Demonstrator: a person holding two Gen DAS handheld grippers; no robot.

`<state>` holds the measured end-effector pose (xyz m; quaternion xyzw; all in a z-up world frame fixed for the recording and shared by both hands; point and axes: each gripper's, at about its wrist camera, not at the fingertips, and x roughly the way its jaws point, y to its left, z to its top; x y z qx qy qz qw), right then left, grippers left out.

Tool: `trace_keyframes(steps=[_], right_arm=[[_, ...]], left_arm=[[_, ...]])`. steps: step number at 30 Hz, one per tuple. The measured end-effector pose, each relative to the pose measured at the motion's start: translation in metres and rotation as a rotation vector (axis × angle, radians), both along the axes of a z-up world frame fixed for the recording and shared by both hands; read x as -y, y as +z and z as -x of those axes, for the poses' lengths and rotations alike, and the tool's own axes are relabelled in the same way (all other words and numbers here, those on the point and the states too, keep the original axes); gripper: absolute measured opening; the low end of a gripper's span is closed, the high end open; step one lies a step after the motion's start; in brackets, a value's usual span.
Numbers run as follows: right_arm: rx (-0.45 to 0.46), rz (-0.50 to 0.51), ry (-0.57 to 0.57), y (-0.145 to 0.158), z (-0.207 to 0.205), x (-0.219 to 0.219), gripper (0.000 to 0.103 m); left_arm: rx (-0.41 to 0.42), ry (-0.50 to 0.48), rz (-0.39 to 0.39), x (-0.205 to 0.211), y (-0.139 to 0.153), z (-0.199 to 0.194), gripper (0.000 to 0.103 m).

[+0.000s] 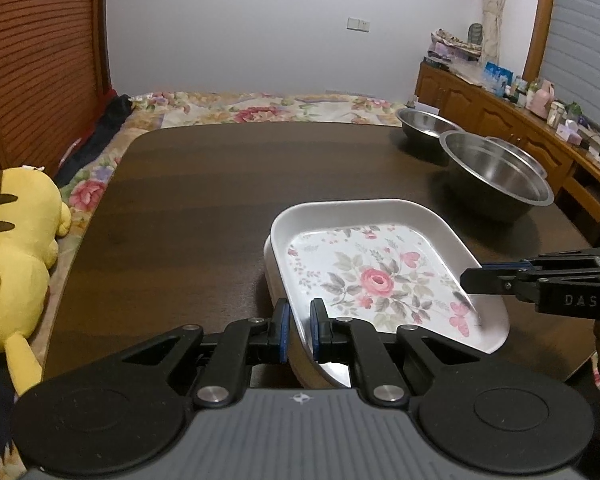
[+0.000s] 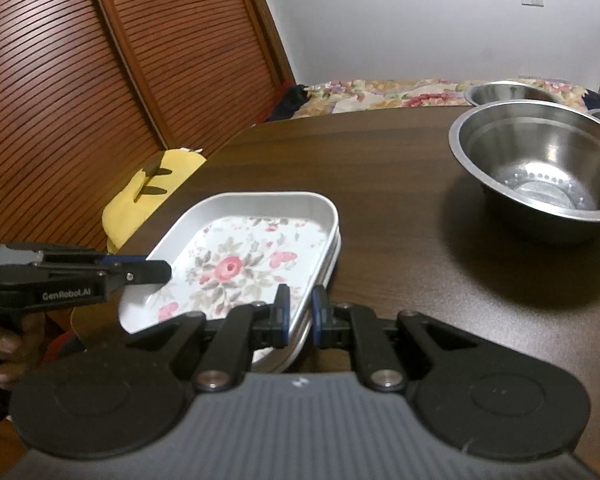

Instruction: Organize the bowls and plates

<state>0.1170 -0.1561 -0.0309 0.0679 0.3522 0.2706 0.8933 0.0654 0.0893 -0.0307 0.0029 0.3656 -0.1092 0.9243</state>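
A white rectangular plate with a rose print rests on a second white plate, whose edge peeks out beneath it. In the left wrist view my left gripper is shut on the top plate's near-left rim. Opposite it, my right gripper is shut on the other rim, one finger inside the plate and one outside. Each gripper also shows in the other's view, the right gripper and the left gripper. A large steel bowl stands beyond the plates.
Two more steel bowls sit at the far right of the dark wooden table. A yellow plush toy lies off the left edge on a floral bed. A wooden sideboard lines the right wall.
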Motion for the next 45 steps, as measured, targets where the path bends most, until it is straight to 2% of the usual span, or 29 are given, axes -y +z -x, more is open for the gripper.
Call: trace_keyframes(steps=[9, 32, 45], right_arm=[[0.015, -0.016, -0.015, -0.005, 0.004, 0.000, 0.013], [0.026, -0.035, -0.029, -0.007, 0.014, -0.002, 0.014], [0.154, -0.019, -0.113, 0.027, 0.019, 0.031, 0.014]], left_arm=[[-0.022, 0.012, -0.005, -0.003, -0.009, -0.001, 0.013], [-0.006, 0.014, -0.010, -0.003, -0.002, -0.006, 0.013], [0.062, -0.022, -0.012, 0.016, 0.025, -0.013, 0.013]])
